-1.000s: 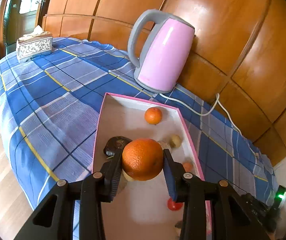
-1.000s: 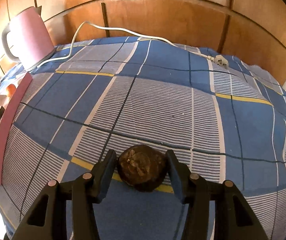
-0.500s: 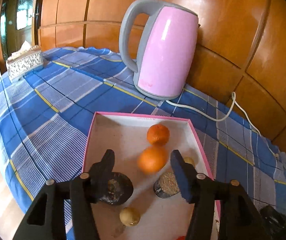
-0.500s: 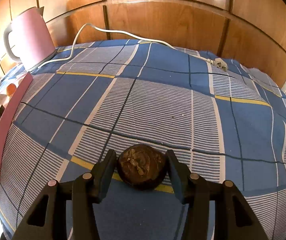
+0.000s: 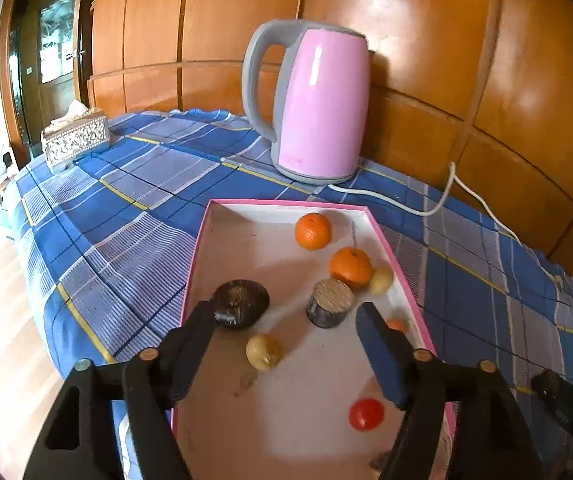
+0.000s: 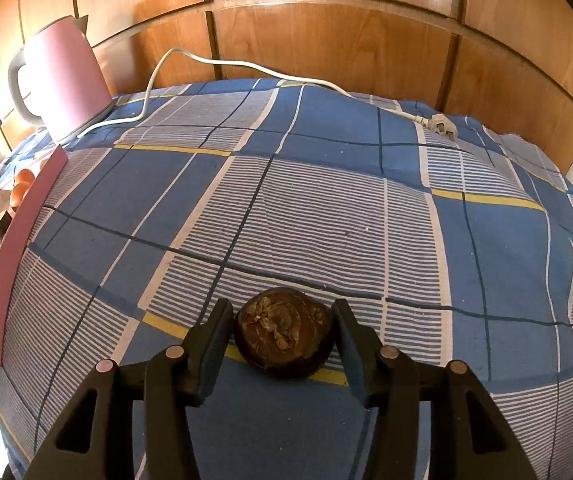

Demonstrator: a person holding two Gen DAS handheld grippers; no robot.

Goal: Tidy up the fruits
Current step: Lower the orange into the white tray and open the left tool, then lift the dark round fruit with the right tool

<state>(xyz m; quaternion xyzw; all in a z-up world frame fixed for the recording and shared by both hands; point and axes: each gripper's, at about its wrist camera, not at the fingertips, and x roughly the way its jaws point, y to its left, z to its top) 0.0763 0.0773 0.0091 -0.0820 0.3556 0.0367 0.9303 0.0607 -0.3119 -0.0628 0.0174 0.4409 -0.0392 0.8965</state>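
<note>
A pink-rimmed white tray (image 5: 202, 240) lies on the blue plaid cloth. In it are two oranges (image 5: 313, 231) (image 5: 350, 266), a dark round fruit (image 5: 240, 303), a dark cut piece (image 5: 329, 302), two small yellowish fruits (image 5: 263, 351) (image 5: 381, 280) and a small red fruit (image 5: 366, 414). My left gripper (image 5: 286, 320) is open and empty above the tray. My right gripper (image 6: 283, 330) is shut on a dark brown round fruit (image 6: 284, 332) just over the cloth, well right of the tray's pink wall (image 6: 18, 248).
A pink kettle (image 5: 318, 100) stands behind the tray against the wooden wall; its white cord (image 6: 246, 66) and plug (image 6: 442, 124) trail across the cloth. A patterned tissue box (image 5: 75, 138) sits at the far left corner. The table edge drops to a wooden floor on the left.
My left gripper let go of the orange, which now rests in the tray beside the other orange, and opened wider and drew back. The right gripper has kept the dark fruit and barely moved.
</note>
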